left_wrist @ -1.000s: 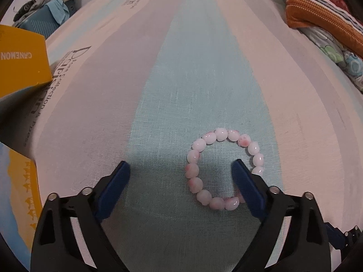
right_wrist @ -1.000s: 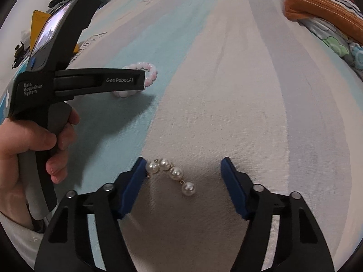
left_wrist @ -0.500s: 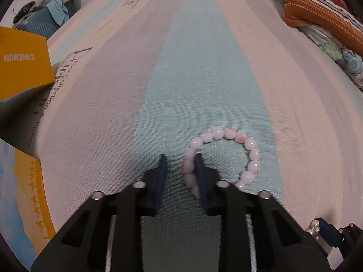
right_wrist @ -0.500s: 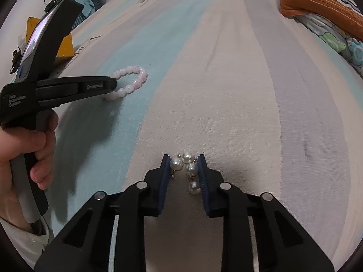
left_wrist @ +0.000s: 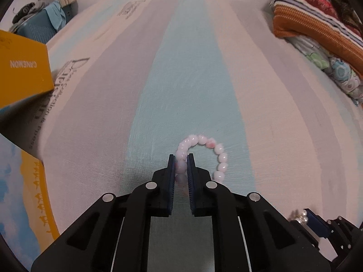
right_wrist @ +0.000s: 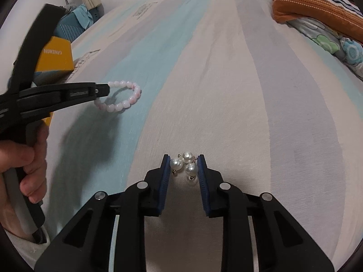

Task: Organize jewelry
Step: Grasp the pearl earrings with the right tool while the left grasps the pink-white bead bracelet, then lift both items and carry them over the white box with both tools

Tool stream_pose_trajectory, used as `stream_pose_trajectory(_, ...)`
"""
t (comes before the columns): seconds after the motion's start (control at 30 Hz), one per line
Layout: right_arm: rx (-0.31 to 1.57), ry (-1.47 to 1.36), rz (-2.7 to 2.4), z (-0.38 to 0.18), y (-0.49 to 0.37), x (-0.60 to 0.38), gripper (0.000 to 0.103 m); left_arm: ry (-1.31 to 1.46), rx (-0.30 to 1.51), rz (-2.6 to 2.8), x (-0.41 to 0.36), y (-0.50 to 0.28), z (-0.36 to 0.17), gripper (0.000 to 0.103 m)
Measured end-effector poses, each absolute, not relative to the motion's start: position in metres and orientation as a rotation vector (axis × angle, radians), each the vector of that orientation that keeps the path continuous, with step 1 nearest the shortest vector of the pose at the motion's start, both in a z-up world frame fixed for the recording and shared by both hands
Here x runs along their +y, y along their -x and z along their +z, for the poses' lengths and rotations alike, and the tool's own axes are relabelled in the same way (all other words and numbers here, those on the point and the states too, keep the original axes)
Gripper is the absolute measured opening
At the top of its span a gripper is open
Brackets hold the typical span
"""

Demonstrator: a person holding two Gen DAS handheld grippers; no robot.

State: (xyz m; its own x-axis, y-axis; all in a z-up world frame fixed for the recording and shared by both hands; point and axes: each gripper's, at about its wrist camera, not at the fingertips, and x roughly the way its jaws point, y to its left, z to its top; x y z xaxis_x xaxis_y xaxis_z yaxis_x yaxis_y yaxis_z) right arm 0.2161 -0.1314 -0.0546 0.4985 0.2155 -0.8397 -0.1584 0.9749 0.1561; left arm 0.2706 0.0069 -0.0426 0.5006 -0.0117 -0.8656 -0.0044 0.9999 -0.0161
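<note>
Since 1 s ago both closed: left gripper (left_wrist: 180,162) clamped pink bead bracelet (left_wrist: 219,153); right gripper (right_wrist: 183,166) pinched white pearl strand (right_wrist: 186,166), striped bedsheet (right_wrist: 226,90).

I'm seeing the pink bead bracelet (left_wrist: 202,154) lifting off the striped sheet, while the white pearl strand (right_wrist: 186,166) is bunching up, also raised.

Left tongs (left_wrist: 181,165) hide part of the pink bracelet (left_wrist: 213,149).

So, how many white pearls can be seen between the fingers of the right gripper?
4. White pearls sit inside the right gripper: one left, one at the top, one centre-right, one lowest, partly shadowed. More may be hidden.
</note>
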Motion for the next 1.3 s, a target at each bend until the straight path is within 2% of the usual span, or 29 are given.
stream_pose_trajectory(0.77, 0.992, -0.115, 0.201, -0.042, -0.215, -0.146, 0.023, 0.059, 0.966, -0.093, -0.003, -0.243, 0.006, 0.010)
stream_pose_trajectory(1.3, 0.884, -0.072, 0.105, 0.020, -0.190, -0.140, 0.023, 0.004, 0.960, -0.046, 0.011, -0.193, 0.041, 0.010)
